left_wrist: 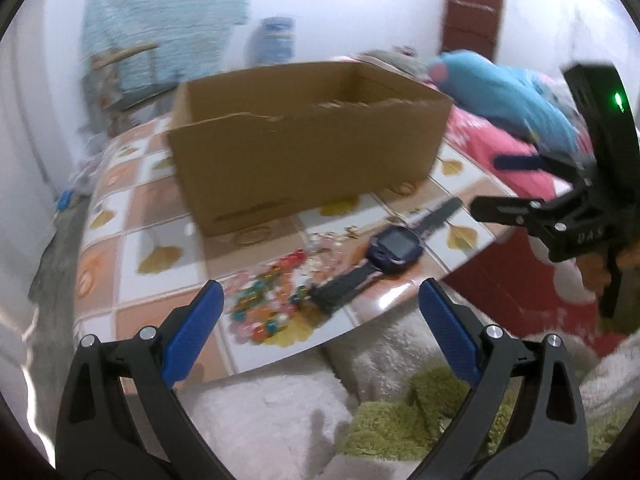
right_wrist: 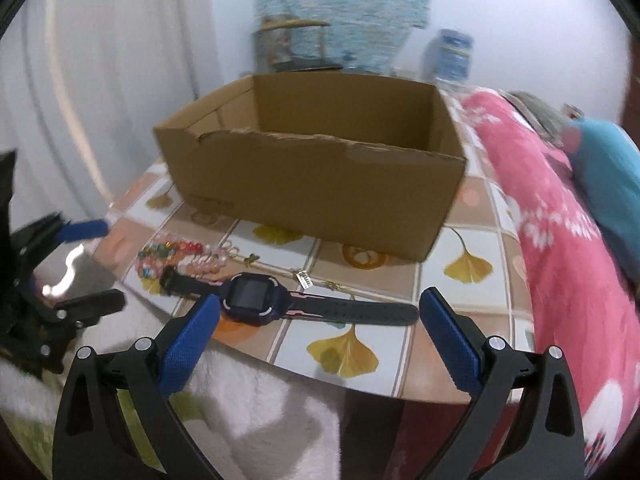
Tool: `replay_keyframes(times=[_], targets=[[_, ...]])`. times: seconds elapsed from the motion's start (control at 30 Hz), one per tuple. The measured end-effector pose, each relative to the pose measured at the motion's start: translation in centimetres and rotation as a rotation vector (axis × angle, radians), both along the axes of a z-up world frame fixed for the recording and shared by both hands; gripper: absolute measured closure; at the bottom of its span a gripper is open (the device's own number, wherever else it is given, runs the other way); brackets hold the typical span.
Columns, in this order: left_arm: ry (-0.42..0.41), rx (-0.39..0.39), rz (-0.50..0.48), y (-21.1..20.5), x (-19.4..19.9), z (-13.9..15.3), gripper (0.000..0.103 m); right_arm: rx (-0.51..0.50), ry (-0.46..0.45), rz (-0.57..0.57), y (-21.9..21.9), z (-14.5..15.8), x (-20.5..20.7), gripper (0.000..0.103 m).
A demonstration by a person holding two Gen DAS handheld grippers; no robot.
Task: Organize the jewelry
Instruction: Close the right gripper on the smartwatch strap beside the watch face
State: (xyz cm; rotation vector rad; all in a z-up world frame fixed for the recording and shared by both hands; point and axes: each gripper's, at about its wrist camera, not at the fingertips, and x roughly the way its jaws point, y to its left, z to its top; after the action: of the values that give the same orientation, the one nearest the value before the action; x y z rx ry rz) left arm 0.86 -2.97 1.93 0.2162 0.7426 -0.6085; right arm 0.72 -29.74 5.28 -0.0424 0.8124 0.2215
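Centre frame in both views we see an open cardboard box (right_wrist: 320,168) on a tiled-pattern table (right_wrist: 472,240). Below it, lower centre of the right wrist view, a dark blue smartwatch (right_wrist: 256,298) lies flat, strap stretched sideways. Left of it we see a colourful bead bracelet (right_wrist: 180,258), touching the strap end. Our right gripper (right_wrist: 320,320) sits jaws wide, empty, just short of the watch. Our left gripper (left_wrist: 320,312) also wide, empty, near the beads. Pink blanket (right_wrist: 560,240) at right.
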Motion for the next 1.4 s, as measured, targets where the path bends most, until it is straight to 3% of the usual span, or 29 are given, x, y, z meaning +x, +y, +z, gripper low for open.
replay_keyframes(times=[0.1, 0.27, 0.53, 0.67, 0.83, 1.17, 1.4], targets=[[-0.023, 0.06, -0.09, -1.3, 0.1, -0.2, 0.01, -0.012, 0.003, 0.116, 0.4, 0.0, 0.6, 0.006], [-0.028, 0.15, -0.249, -3.3, 0.4, -0.7, 0.032, -0.037, 0.042, 0.302, 1.4, -0.3, 1.9, 0.021], [0.025, 0.241, -0.439, -5.7, 1.5, -2.0, 0.05, -0.107, 0.103, 0.543, 2.8, -1.5, 3.6, 0.042], [0.065, 0.251, -0.475, -6.3, 2.6, -2.4, 0.051, -0.13, 0.13, 0.619, 3.1, -2.0, 4.4, 0.053], [0.105, 0.25, -0.494, -6.7, 3.6, -2.7, 0.051, -0.15, 0.15, 0.699, 3.5, -2.6, 5.0, 0.057], [0.17, 0.249, -0.558, -8.0, 4.9, -3.4, 0.051, -0.203, 0.218, 0.834, 3.6, -4.2, 6.4, 0.06], [0.192, 0.237, -0.577, -8.9, 6.3, -3.7, 0.051, -0.186, 0.259, 0.892, 3.4, -4.9, 7.0, 0.064]])
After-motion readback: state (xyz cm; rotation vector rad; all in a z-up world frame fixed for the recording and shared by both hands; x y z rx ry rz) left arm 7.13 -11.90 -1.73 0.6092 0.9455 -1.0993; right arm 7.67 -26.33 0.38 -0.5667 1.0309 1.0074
